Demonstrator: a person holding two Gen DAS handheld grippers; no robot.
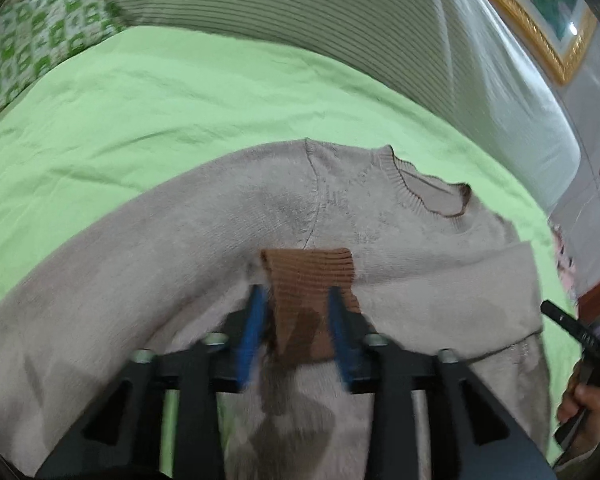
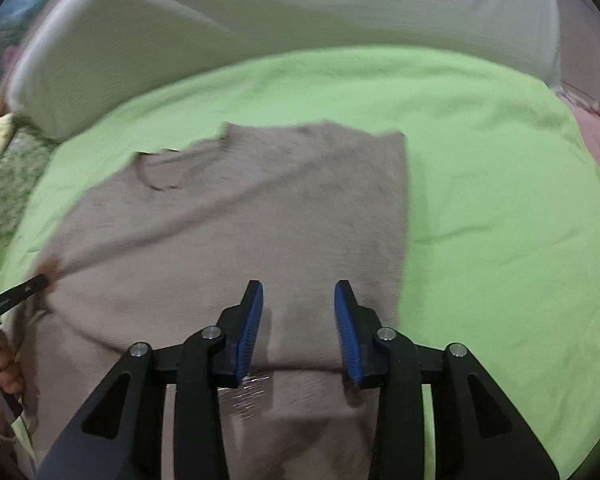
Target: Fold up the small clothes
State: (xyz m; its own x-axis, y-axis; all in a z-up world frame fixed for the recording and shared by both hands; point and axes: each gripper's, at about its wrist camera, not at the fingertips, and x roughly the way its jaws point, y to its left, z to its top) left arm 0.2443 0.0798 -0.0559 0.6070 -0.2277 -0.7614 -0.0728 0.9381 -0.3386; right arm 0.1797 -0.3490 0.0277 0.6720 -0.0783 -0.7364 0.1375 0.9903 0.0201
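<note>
A beige knit sweater (image 1: 400,240) lies flat on the green sheet (image 1: 160,100), neckline (image 1: 432,196) toward the headboard. Its long left sleeve (image 1: 120,248) curves back over the body and ends in a brown ribbed cuff (image 1: 308,272). My left gripper (image 1: 296,296) is open, with that cuff lying loosely between its blue pads. In the right wrist view the sweater (image 2: 240,232) shows a straight folded edge on its right side. My right gripper (image 2: 298,292) hovers open just over the lower body, nothing between its fingers.
A pale ribbed headboard cushion (image 2: 260,20) runs along the far side of the bed. A green patterned pillow (image 1: 40,40) sits at far left, and a gold picture frame (image 1: 540,28) hangs on the wall. A hand (image 1: 584,400) grips the other tool at the right edge.
</note>
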